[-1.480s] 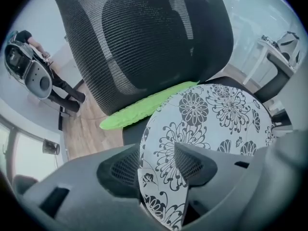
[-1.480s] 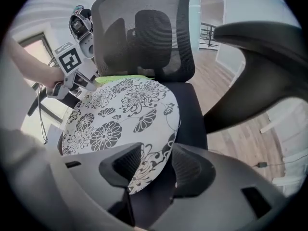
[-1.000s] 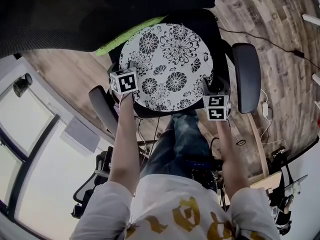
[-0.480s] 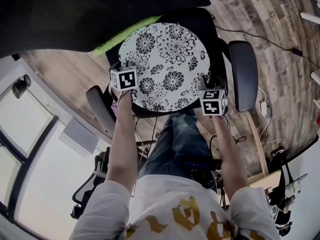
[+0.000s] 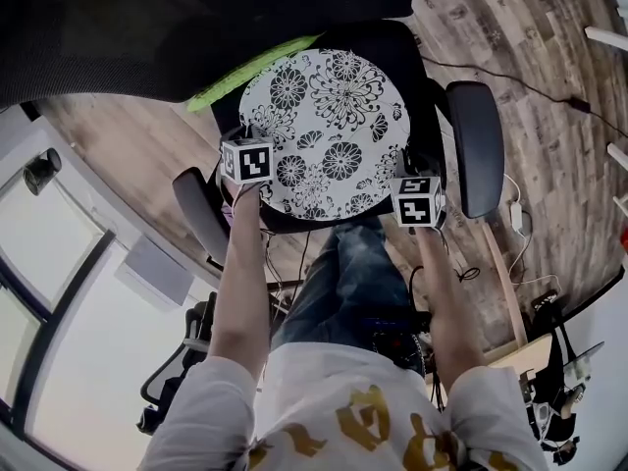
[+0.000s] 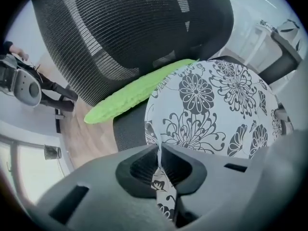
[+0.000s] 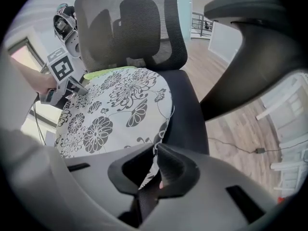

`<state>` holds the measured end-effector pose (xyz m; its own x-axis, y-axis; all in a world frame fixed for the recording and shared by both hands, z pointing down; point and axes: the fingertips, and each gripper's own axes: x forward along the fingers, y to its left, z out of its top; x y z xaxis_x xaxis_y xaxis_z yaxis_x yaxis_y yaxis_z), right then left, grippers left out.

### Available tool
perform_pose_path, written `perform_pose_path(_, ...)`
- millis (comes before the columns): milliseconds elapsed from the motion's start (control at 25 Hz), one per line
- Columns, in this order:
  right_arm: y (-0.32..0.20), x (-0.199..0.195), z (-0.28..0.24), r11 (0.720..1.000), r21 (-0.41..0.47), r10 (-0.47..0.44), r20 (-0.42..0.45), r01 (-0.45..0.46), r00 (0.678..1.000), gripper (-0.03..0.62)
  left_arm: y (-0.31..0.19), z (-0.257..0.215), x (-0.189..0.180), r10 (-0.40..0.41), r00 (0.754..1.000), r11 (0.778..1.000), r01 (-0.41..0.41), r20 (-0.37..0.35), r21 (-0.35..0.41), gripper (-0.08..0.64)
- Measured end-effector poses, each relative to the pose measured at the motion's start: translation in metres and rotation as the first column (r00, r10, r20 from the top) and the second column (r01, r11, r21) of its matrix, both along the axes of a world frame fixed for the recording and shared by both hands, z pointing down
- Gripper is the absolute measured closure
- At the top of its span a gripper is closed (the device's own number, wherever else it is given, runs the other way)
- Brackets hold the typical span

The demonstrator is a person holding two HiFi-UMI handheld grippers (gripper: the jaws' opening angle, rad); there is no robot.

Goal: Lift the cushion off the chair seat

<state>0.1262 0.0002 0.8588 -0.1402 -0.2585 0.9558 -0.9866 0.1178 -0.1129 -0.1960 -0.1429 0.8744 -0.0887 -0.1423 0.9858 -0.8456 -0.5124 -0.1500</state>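
**Head view:** The round flowered cushion lies on the black seat of the chair, in front of the mesh backrest. A green pad is wedged between the two. The left gripper points down at the cushion's near left edge. The right gripper sits at its near right edge, just beside an armrest.

**Left gripper view:** The left gripper has just been closing its jaws. They now stand narrow and pinch a flap of the cushion's patterned rim between the pads. The rest of the cushion spreads out ahead over the seat.

**Right gripper view:** The right gripper has likewise just been closing its jaws. They stand narrow and clamp a fold of the cushion's edge. The left gripper shows across the cushion at its far rim.
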Motion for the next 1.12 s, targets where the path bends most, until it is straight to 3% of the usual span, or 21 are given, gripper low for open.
perform_pose_path(320,0.003,0.001,-0.01,0.992,0.002,0.123,0.04,-0.123,0.992,0.565,-0.002,-0.01,0.003,0.032,0.999,0.999,-0.033,-0.043,-0.014,0.541)
perform_pose_path(800,0.006,0.003,-0.029,1.0,-0.031,0.003,-0.019,-0.004,1.0,0.565,0.01,-0.031,0.011,-0.014,0.995,0.999,0.01,-0.103,-0.033,0.541)
perform_pose_path(1120,-0.002,-0.013,-0.047,0.998,-0.059,-0.001,-0.006,0.0,1.0,0.565,0.006,-0.049,0.015,-0.008,0.986,0.999,0.0,-0.168,-0.048,0.543)
